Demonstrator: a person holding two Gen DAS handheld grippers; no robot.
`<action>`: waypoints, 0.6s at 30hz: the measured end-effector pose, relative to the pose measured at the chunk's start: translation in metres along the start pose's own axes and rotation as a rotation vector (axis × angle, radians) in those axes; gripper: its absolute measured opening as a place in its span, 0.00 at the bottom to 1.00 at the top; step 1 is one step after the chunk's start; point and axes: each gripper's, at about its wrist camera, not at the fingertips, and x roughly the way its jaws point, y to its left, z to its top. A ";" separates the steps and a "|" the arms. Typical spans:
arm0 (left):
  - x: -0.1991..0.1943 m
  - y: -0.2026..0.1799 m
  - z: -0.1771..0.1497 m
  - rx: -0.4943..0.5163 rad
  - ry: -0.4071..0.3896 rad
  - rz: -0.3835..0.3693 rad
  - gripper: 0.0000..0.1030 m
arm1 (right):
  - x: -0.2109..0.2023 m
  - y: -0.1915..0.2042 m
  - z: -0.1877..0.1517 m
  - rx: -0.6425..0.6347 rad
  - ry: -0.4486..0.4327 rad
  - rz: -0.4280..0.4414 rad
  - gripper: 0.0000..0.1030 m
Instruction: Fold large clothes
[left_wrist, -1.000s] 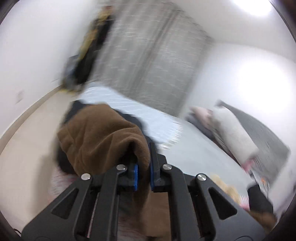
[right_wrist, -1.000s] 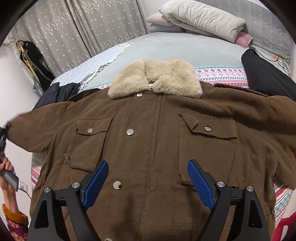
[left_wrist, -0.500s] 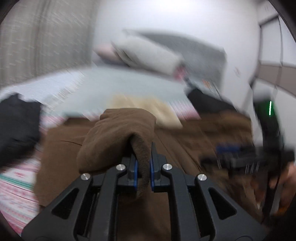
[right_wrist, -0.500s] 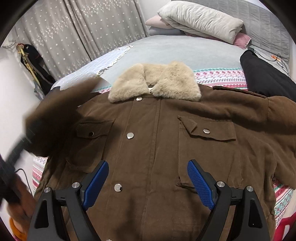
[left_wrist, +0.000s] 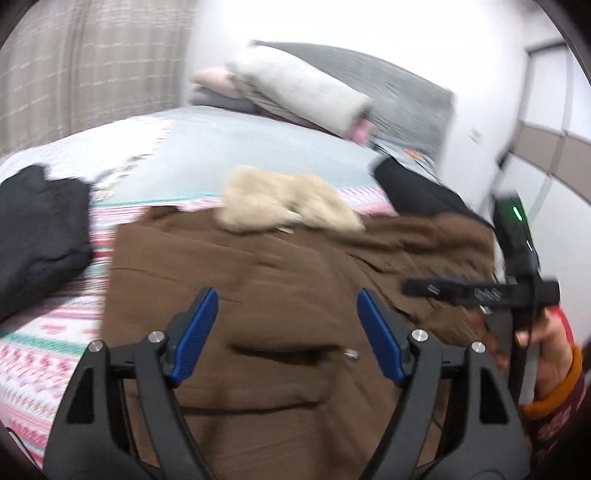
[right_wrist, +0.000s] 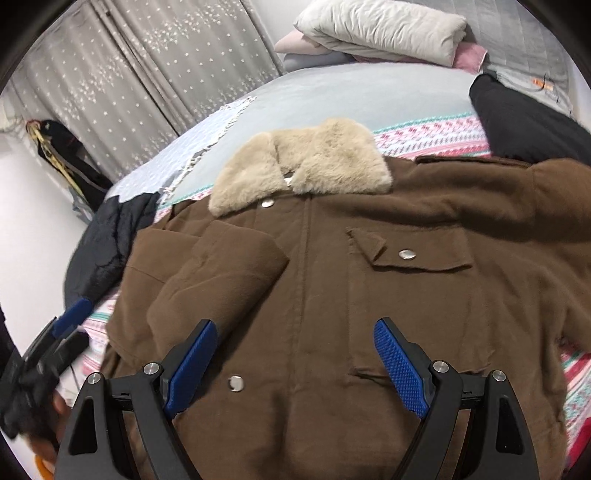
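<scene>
Two views. Left wrist: left gripper (left_wrist: 286, 334) hovers over the brown coat (left_wrist: 295, 280) on the bed (left_wrist: 229, 147), jaws opening, nothing between them; the right gripper (left_wrist: 480, 291) appears at right. Right wrist: right gripper (right_wrist: 295, 365) stands wide and empty above the coat's front, one sleeve (right_wrist: 221, 273) folded across the chest below the fur collar (right_wrist: 303, 162).

left black gripper with blue pads (left_wrist: 284, 332): jaws opening, nothing between
right black gripper with blue pads (right_wrist: 295, 365): jaws wide, empty
</scene>
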 end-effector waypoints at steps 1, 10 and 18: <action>-0.005 0.014 0.002 -0.036 -0.014 0.044 0.76 | 0.002 0.000 0.000 0.009 0.004 0.019 0.86; -0.023 0.112 -0.002 -0.336 -0.050 0.269 0.78 | 0.029 -0.006 -0.001 0.176 0.041 0.308 0.85; -0.011 0.143 -0.014 -0.439 -0.033 0.235 0.78 | 0.051 0.062 -0.010 -0.068 0.024 0.211 0.85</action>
